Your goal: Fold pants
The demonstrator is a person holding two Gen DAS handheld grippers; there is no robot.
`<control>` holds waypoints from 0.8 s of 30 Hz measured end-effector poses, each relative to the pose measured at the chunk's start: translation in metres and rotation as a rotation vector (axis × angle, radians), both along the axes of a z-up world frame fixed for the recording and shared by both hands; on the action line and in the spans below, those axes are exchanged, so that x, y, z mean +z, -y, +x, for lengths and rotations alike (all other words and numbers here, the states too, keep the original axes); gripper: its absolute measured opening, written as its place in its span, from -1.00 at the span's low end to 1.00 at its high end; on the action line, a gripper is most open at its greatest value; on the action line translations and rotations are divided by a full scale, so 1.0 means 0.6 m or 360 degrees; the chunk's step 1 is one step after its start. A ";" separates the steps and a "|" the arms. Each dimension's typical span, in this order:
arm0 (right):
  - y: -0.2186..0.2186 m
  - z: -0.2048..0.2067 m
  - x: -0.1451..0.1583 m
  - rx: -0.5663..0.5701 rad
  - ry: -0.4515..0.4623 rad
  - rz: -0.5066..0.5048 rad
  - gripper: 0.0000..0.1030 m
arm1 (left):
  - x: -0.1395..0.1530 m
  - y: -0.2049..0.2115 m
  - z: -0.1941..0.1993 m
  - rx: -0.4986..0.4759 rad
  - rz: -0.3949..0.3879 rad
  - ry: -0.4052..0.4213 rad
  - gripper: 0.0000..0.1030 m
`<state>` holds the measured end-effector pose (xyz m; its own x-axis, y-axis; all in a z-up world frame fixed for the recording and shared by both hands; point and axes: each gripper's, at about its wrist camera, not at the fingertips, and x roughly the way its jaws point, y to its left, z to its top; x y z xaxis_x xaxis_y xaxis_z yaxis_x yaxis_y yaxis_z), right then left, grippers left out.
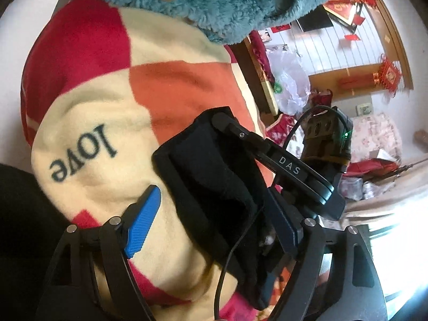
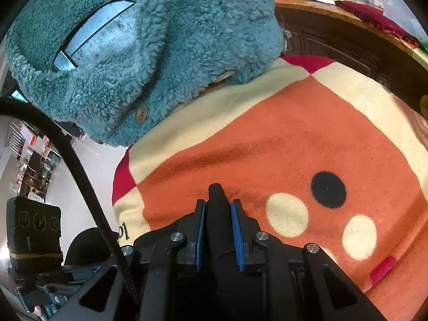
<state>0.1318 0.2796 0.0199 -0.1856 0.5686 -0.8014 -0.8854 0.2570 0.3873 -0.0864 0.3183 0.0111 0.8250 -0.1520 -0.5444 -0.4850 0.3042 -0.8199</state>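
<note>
The black pants (image 1: 214, 184) hang as a bunched fold in the left wrist view, between my left gripper's blue pads. My left gripper (image 1: 214, 227) is open, its left pad (image 1: 143, 226) well apart from the cloth. My right gripper (image 2: 218, 230) is shut on a black fold of the pants (image 2: 218, 214), which sticks out past the blue pads (image 2: 236, 235). The right gripper's body (image 1: 281, 160) shows in the left wrist view, gripping the pants' upper edge. Both hover just above a checked blanket (image 2: 267, 147).
The blanket (image 1: 107, 93) is red, cream and orange with the word "love". A teal fleece garment (image 2: 147, 53) lies at its far end, also in the left wrist view (image 1: 227, 0). A cluttered room with plastic bags (image 1: 291, 83) lies to the right. A cable (image 2: 80, 174) crosses left.
</note>
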 end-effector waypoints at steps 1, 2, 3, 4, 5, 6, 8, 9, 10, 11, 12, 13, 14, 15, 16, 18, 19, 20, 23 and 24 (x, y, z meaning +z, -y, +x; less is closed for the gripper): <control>-0.003 0.000 -0.002 -0.0002 -0.0004 0.0001 -0.65 | 0.001 0.000 0.006 0.0004 0.0017 -0.0012 0.55; -0.004 0.000 -0.003 -0.0004 -0.0006 0.0002 -0.65 | 0.004 0.004 0.008 0.0005 0.0037 -0.0023 0.55; -0.006 0.000 -0.005 -0.0004 -0.0005 0.0001 -0.65 | 0.006 0.007 0.014 -0.0002 0.0065 -0.0036 0.55; -0.008 0.000 -0.007 -0.0004 0.0003 0.0004 -0.66 | 0.008 0.012 0.021 -0.0022 0.0106 -0.0050 0.55; -0.008 -0.001 -0.005 -0.0008 0.0016 0.0011 -0.67 | 0.011 0.015 0.027 -0.0047 0.0143 -0.0061 0.54; -0.006 -0.001 -0.003 -0.0013 0.0020 0.0017 -0.69 | 0.014 0.019 0.035 -0.0087 0.0194 -0.0082 0.54; 0.003 0.000 0.005 -0.0037 0.0011 0.0059 -0.71 | 0.020 0.025 0.044 -0.0138 0.0299 -0.0147 -0.02; 0.008 -0.001 0.010 -0.0048 -0.0001 0.0081 -0.72 | 0.023 0.026 0.044 -0.0151 0.0327 -0.0158 -0.11; 0.014 0.000 0.017 -0.0064 -0.0022 0.0111 -0.73 | 0.029 0.025 0.041 -0.0157 0.0339 -0.0145 -0.23; 0.022 0.002 0.026 -0.0083 -0.0051 0.0147 -0.73 | 0.038 0.024 0.038 -0.0159 0.0354 -0.0127 -0.31; 0.031 0.001 0.037 -0.0099 -0.0072 0.0187 -0.74 | 0.051 0.026 0.034 -0.0164 0.0383 -0.0107 -0.34; 0.041 0.000 0.050 -0.0113 -0.0080 0.0231 -0.74 | 0.069 0.030 0.030 -0.0172 0.0432 -0.0079 -0.36; 0.054 -0.002 0.067 -0.0130 -0.0087 0.0282 -0.74 | 0.090 0.037 0.027 -0.0194 0.0496 -0.0052 -0.40; 0.064 -0.003 0.080 -0.0144 -0.0093 0.0318 -0.74 | 0.103 0.044 0.027 -0.0221 0.0547 -0.0039 -0.40; 0.077 -0.003 0.095 -0.0162 -0.0104 0.0364 -0.74 | 0.121 0.057 0.022 -0.0255 0.0638 -0.0038 -0.40; 0.100 -0.001 0.121 -0.0199 -0.0125 0.0437 -0.74 | 0.143 0.075 0.021 -0.0279 0.0723 -0.0036 -0.40; 0.110 -0.003 0.132 -0.0212 -0.0132 0.0469 -0.74 | 0.154 0.084 0.019 -0.0290 0.0752 -0.0026 -0.40; 0.120 -0.004 0.140 -0.0221 -0.0133 0.0492 -0.74 | 0.163 0.091 0.017 -0.0300 0.0776 -0.0007 -0.43; 0.154 -0.020 0.166 -0.0254 -0.0111 0.0567 -0.75 | 0.196 0.119 0.018 -0.0363 0.0857 0.0067 -0.46; 0.171 -0.022 0.177 -0.0276 -0.0111 0.0601 -0.75 | 0.208 0.132 0.019 -0.0391 0.0888 0.0097 -0.46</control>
